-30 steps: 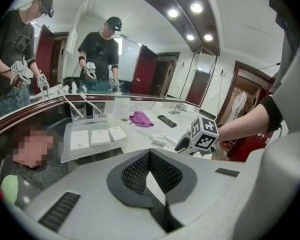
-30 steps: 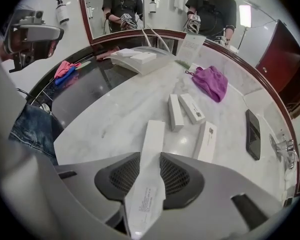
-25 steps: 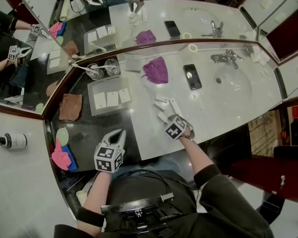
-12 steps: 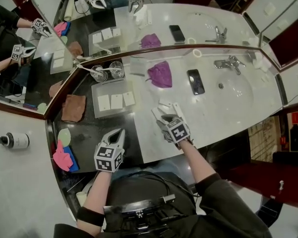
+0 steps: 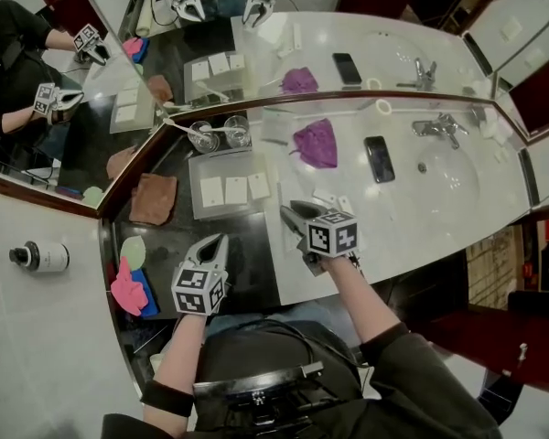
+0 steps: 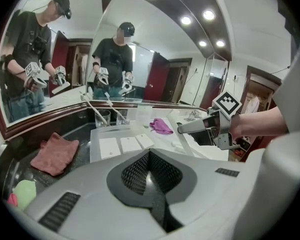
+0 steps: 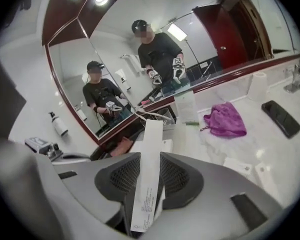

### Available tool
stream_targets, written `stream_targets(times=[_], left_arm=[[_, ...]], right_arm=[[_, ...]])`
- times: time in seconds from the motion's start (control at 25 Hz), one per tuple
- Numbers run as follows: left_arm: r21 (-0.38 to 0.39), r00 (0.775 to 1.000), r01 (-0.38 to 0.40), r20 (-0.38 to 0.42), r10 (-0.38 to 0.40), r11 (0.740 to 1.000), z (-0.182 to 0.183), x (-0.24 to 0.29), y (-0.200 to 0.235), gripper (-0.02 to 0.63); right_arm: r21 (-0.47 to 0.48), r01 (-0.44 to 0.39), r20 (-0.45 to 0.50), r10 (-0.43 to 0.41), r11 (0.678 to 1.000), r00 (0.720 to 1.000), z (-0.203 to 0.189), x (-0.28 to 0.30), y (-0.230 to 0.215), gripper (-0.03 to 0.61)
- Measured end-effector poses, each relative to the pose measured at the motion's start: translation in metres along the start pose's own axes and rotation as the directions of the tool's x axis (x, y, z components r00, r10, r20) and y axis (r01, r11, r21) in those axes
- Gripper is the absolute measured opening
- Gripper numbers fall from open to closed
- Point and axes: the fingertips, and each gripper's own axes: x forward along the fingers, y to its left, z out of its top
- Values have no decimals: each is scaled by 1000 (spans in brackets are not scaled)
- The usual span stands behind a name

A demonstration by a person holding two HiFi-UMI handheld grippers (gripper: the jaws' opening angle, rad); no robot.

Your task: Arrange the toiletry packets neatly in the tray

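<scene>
Marble counter (image 5: pixel 412 218) ran below the mirror. My right gripper (image 7: pixel 149 156) gripped a long white packet (image 7: pixel 151 134) just right of the tray (image 5: pixel 221 165), where three packets (image 5: pixel 235 188) lay in a row. My left gripper (image 6: pixel 150 153) hovered over the dark ledge (image 5: pixel 178 240), jaws pressed together, nothing between them.

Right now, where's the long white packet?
The long packet is clamped in the right claw (right gripper view); in the head view that claw hangs over the near edge of the counter, just right of the tray.
</scene>
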Motion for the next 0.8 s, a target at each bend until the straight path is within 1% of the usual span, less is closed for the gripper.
stream_targets(times=[0.08, 0.16, 0.32, 0.44, 0.56, 0.68, 0.8], left_arm=[[5, 1000, -10, 3, 10, 1000, 3, -2, 12, 0], [13, 1000, -21, 8, 20, 1000, 9, -2, 25, 0], [32, 999, -30, 12, 30, 999, 24, 2, 52, 0], [50, 1000, -27, 15, 26, 998, 34, 8, 72, 0], [65, 1000, -18, 14, 17, 998, 41, 16, 91, 0], [70, 1000, -9, 7, 8, 997, 48, 25, 108, 0], [70, 1000, -2, 2, 2, 998, 55, 36, 122, 0]], right_arm=[[99, -28, 57, 22, 995, 998, 13, 12, 12, 135], [177, -48, 100, 31, 983, 994, 23, 28, 21, 135], [273, -60, 147, 20, 960, 989, 39, 62, 36, 135], [343, -54, 188, -12, 938, 982, 50, 84, 42, 135], [442, -41, 235, -72, 896, 969, 58, 104, 38, 135], [541, -30, 269, -139, 840, 953, 64, 123, 31, 135], [615, -8, 279, -209, 788, 937, 66, 139, 23, 135]])
